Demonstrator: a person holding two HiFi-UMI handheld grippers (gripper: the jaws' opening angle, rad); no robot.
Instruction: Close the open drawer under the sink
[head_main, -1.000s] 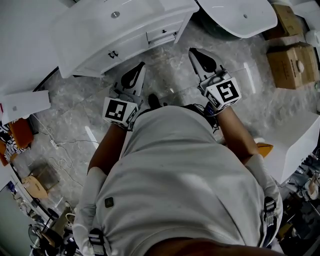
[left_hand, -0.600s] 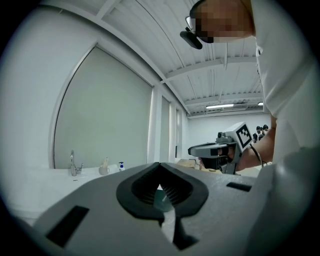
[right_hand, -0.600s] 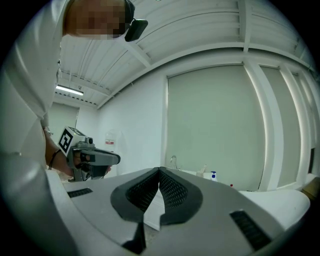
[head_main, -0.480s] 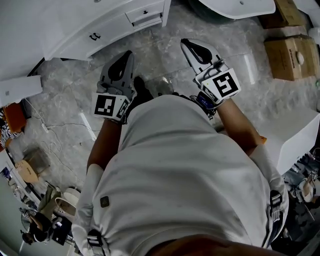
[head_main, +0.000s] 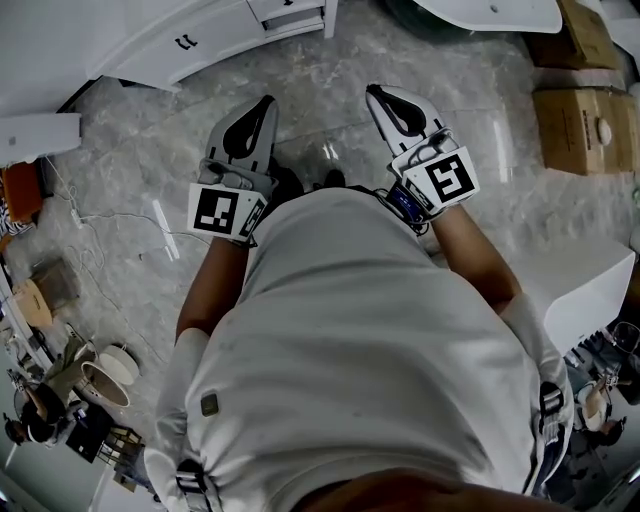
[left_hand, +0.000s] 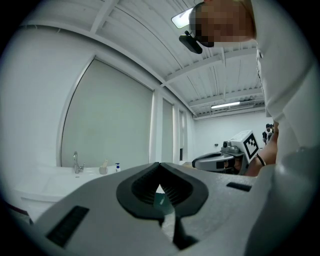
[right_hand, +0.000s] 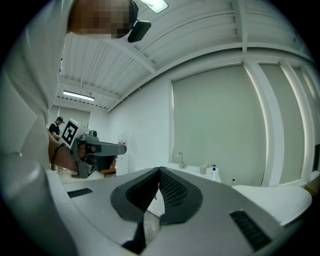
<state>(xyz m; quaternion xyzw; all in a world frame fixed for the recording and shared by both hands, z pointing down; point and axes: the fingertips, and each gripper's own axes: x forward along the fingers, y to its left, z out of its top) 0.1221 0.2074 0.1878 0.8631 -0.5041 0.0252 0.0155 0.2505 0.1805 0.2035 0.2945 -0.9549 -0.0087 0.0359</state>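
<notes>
The white vanity cabinet (head_main: 190, 40) lies along the top left of the head view. Its small drawer (head_main: 290, 12) shows at the upper edge; I cannot tell how far it stands out. My left gripper (head_main: 262, 105) and right gripper (head_main: 378, 93) are held side by side over the marble floor, well short of the cabinet. Both are shut with nothing between the jaws. In the left gripper view the left gripper (left_hand: 159, 164) points level toward the sink top with its faucet (left_hand: 76, 162). The right gripper (right_hand: 160, 170) in its own view is also closed, with the faucet (right_hand: 180, 159) far ahead.
Cardboard boxes (head_main: 585, 128) stand at the right, with a white basin (head_main: 490, 12) at the top. A white unit (head_main: 580, 290) is close on my right. Cables (head_main: 110, 235) and clutter (head_main: 90, 385) lie on the floor at the left.
The vanity and its drawer have slid toward the top edge of the head view as I moved away from them. Both grippers stayed shut and side by side.
</notes>
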